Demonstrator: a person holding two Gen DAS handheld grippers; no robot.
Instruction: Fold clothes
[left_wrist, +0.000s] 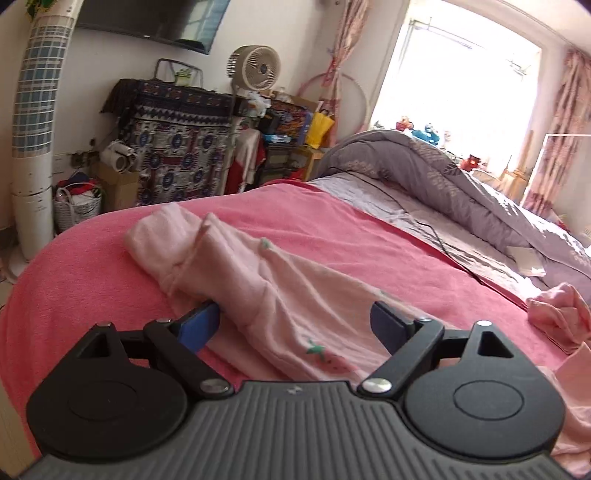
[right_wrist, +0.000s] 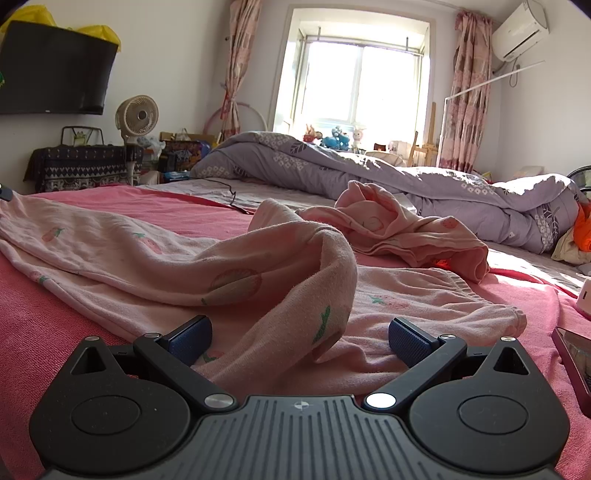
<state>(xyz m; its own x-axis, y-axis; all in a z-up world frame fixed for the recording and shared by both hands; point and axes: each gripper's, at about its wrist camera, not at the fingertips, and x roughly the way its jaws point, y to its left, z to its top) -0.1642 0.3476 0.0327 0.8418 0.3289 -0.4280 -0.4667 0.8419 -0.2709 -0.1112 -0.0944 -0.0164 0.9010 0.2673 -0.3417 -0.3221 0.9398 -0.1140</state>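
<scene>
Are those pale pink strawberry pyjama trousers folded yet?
Not folded. The trousers lie stretched across the pink blanket, one part bunched into a raised hump, not stacked flat.

R gripper is seen w/ jaws spread wide, nothing pinched. A raised fold of the pink strawberry-print trousers is draped btwn the pads over the pink blanket. A second pink garment is crumpled beyond, near the purple duvet.
</scene>
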